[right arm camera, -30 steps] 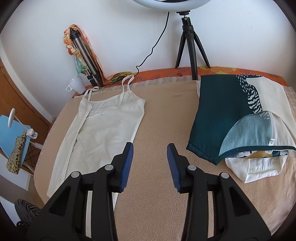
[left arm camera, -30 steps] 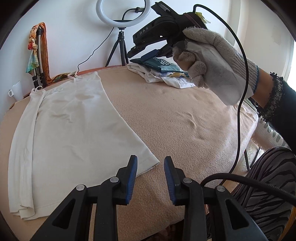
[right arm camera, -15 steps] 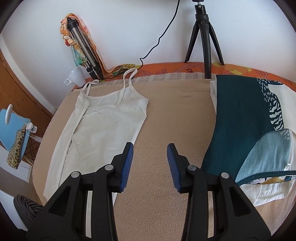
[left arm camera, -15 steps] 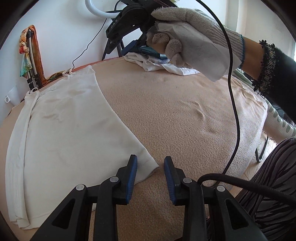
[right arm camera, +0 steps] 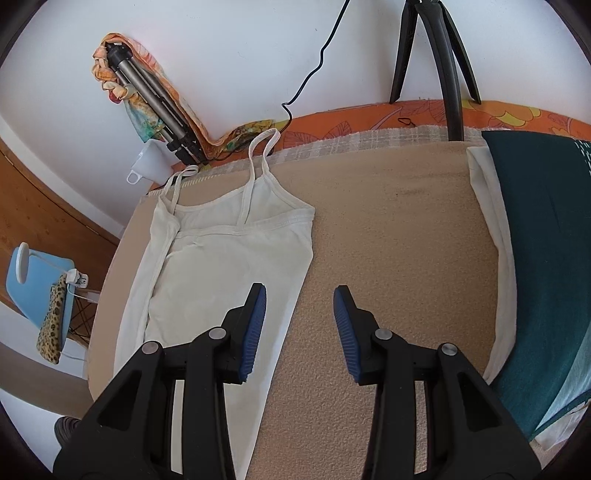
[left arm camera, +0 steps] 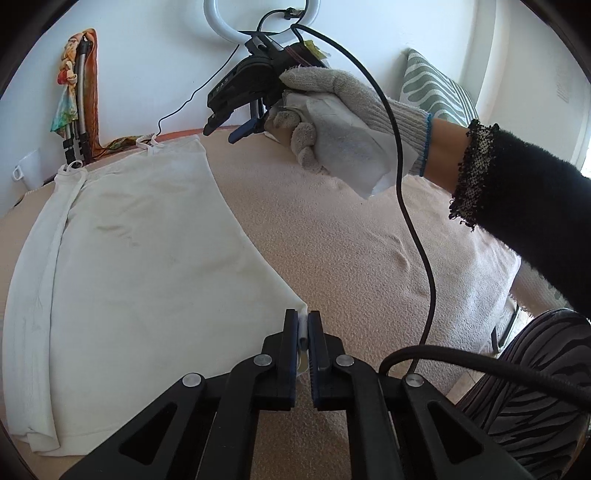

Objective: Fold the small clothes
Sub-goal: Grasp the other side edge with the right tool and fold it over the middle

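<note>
White camisole (left arm camera: pixel 140 258) lies flat on the beige blanket (left arm camera: pixel 351 251) in the left wrist view, straps toward the wall, one long side folded in as a narrow band along its left edge. The left gripper (left arm camera: pixel 303 332) has its jaws together, clamped on the near right corner of the hem, and a sliver of white cloth shows between the blue pads. Beyond it, a gloved right hand (left arm camera: pixel 332 125) holds the right gripper (left arm camera: pixel 225 129) in the air over the far part of the blanket, near the camisole's strap end, with a black cable (left arm camera: pixel 413 221) hanging from it. A ring light (left arm camera: pixel 221 22) stands against the wall.

From the right wrist view, the camisole (right arm camera: pixel 229 266) stretches away from the camera, its two thin straps reaching onto a checked strip at the blanket's far edge. The right gripper (right arm camera: pixel 299 325) hovers with jaws apart and nothing between them; its left pad is over the camisole's right edge, its right pad over bare blanket (right arm camera: pixel 388 240). A folded dark teal garment (right arm camera: pixel 546 258) lies on white cloth at the right, well apart from the camisole. A tripod (right arm camera: pixel 450 74) stands at the back, and a white mug (right arm camera: pixel 147 162) sits by the wall.
</note>
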`<action>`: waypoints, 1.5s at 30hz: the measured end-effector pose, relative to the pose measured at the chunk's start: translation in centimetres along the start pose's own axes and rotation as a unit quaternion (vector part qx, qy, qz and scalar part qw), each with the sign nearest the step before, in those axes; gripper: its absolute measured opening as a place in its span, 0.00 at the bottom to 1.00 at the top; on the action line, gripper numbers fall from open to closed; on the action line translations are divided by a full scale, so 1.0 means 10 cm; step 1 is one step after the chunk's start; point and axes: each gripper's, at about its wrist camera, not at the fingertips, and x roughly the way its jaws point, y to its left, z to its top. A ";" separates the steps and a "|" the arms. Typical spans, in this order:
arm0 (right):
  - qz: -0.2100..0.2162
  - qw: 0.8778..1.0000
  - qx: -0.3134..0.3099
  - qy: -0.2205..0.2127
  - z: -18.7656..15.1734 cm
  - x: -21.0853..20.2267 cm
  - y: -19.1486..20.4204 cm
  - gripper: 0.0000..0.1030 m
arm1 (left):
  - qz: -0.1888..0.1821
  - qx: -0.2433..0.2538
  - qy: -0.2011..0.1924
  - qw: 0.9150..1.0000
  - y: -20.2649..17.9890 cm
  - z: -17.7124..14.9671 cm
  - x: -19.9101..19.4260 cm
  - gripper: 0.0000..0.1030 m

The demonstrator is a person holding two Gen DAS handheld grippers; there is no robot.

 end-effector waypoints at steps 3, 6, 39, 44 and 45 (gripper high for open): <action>0.003 1.000 0.010 0.004 0.05 0.15 -0.01 0.39 | -0.001 -0.007 -0.008 1.000 0.03 0.02 -0.07 0.02; -0.004 1.000 0.023 0.006 0.11 0.30 -0.02 0.39 | -0.002 -0.016 -0.011 1.000 0.07 0.03 -0.09 0.02; -0.037 0.999 0.011 -0.017 0.44 0.45 0.90 0.05 | -0.013 -0.147 -0.061 0.987 0.64 -0.33 -0.56 0.02; -0.045 0.999 -0.005 -0.012 0.43 0.63 1.23 0.05 | -0.002 -0.173 -0.072 0.982 0.85 -0.40 -0.68 0.02; -0.048 0.999 -0.010 -0.010 0.43 0.67 1.28 0.05 | 0.002 -0.176 -0.073 0.982 0.90 -0.41 -0.71 0.02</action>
